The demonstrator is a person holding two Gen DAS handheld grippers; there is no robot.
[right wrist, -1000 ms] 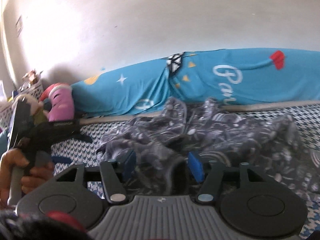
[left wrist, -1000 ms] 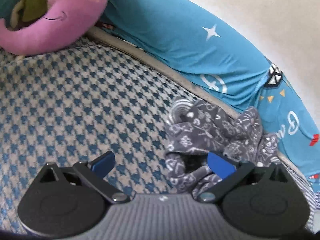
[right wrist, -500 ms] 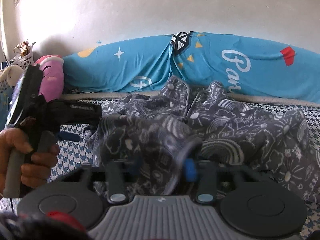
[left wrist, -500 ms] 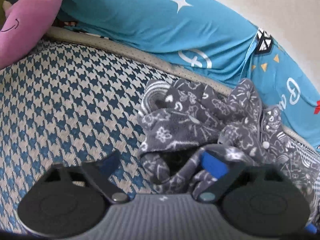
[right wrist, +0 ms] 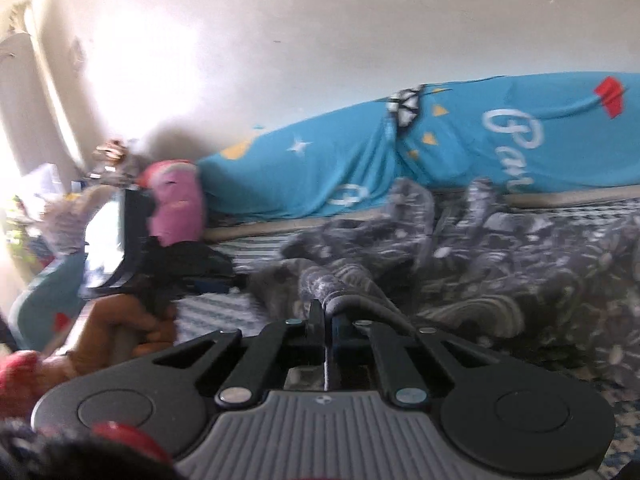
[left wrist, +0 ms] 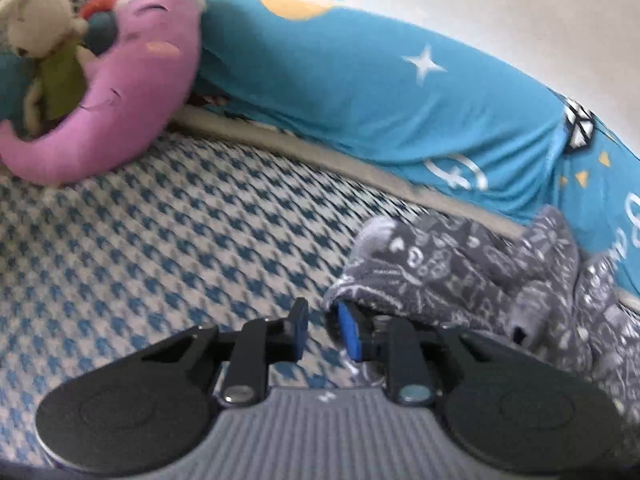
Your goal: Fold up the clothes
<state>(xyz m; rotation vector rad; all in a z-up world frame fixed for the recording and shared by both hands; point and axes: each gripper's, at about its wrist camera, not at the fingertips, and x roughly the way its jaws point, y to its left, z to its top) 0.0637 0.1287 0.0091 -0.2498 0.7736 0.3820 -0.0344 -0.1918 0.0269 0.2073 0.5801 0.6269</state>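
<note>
Garment [right wrist: 500, 280] edge clamped in right claw [right wrist: 325, 320]; left claw [left wrist: 322, 332] parted, empty.

Grey white-doodled garment [left wrist: 460, 268], blue-white houndstooth bedcover [left wrist: 160, 240], seemingly pink plush [left wrist: 132, 92].

The grey garment [left wrist: 460, 276] looks like soft, napped fleece, matt, printed with white doodles. The bed [left wrist: 168, 248] wears a woven houndstooth cloth in blue and cream, slightly coarse in look. The turquoise cover [left wrist: 360, 100] along the wall is thin, smooth cloth with a faint sheen. The pink plush toy [left wrist: 136, 96] is velvety and matt (its small beige neighbour [left wrist: 36, 28] looks fuzzier). The left gripper [left wrist: 320, 332] is matt black plastic with blue rubbery pads and bright metal pivot rivets; the right gripper [right wrist: 326, 320] looks the same.
</note>
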